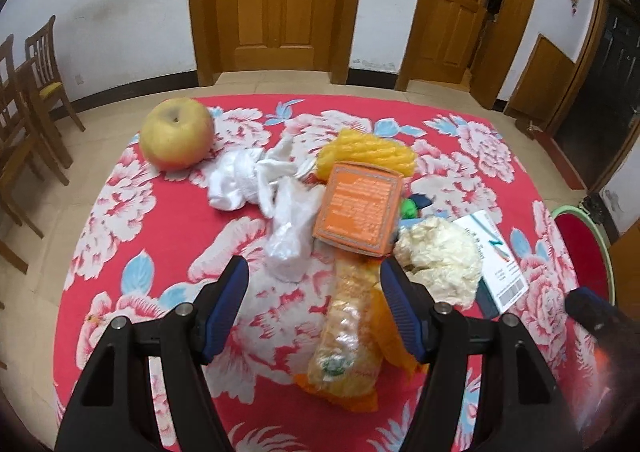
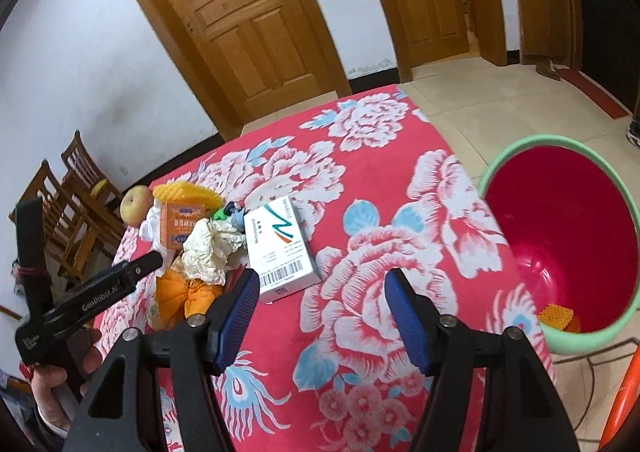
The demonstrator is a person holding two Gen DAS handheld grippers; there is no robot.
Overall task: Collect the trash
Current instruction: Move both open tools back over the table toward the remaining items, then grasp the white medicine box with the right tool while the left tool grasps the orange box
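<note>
Left hand-held gripper [image 1: 314, 278]: jaws spread wide, empty, above the orange snack bag [image 1: 349, 336] lying just below the orange box [image 1: 357, 209]. Right hand-held gripper [image 2: 320, 292]: jaws spread wide, empty, over the surface [image 2: 380, 212], just right of the white carton [image 2: 282, 248]. Bin [image 2: 568, 236]: right of the carton, beside the surface.

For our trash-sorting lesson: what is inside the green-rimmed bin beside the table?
Inside the bin, a small orange textured piece lies at the bottom against the red inner wall. The rest of the bottom is hidden by the near rim, so other contents cannot be seen.
</note>
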